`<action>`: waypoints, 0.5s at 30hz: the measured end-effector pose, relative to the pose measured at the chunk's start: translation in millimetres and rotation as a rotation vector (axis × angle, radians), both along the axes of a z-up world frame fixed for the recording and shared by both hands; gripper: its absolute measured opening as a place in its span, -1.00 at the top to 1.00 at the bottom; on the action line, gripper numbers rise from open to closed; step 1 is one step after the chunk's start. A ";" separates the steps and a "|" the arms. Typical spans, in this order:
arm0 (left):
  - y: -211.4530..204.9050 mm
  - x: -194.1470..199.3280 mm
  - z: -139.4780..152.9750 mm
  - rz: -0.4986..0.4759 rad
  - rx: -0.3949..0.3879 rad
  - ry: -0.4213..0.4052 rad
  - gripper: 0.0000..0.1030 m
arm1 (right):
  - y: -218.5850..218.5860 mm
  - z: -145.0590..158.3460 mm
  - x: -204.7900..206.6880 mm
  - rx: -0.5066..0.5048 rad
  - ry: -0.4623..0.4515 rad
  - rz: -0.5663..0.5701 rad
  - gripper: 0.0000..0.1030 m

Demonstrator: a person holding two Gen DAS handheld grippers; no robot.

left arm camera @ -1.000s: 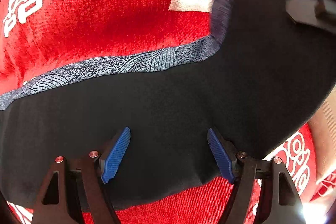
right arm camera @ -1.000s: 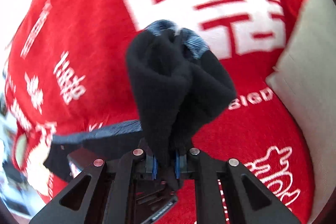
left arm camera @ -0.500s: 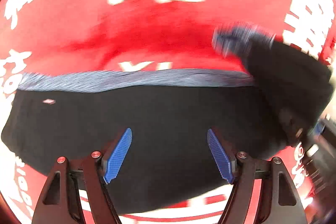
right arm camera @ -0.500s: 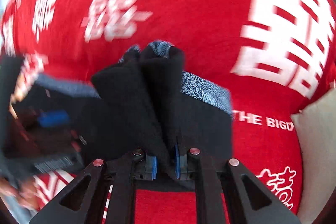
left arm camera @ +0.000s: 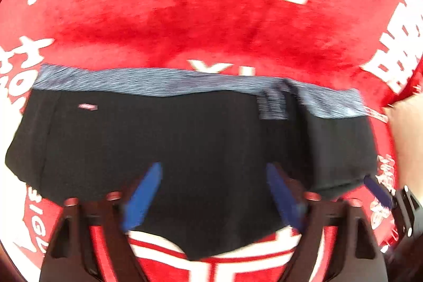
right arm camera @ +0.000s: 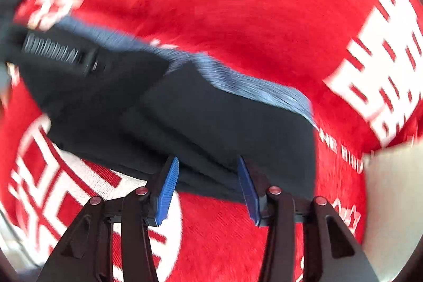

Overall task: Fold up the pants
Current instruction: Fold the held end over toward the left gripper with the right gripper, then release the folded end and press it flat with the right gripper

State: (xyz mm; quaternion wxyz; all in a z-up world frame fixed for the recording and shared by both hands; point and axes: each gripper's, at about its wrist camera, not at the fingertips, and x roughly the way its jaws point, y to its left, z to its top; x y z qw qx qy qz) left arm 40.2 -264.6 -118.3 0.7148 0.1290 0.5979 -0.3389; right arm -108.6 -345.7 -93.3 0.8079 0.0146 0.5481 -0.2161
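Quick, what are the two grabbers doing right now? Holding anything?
Left gripper: opening, holding nothing, over the pants.
Right gripper: opening, letting go of the pants' folded edge.

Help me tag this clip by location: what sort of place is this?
Probably a home, possibly a bed or a floor: black pants with a grey-blue waistband lie on a plush red blanket printed with large white characters. No furniture or walls show clearly.

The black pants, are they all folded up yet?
Nearly. The black pants lie on the red blanket with one side flap folded over. The right gripper is opening, the left gripper too, holding nothing. Probably another fold remains.
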 end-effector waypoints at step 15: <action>-78.8 -30.3 -4.0 -0.207 -0.039 0.149 0.36 | -109.8 1.4 -66.1 0.238 -0.088 -0.391 -0.03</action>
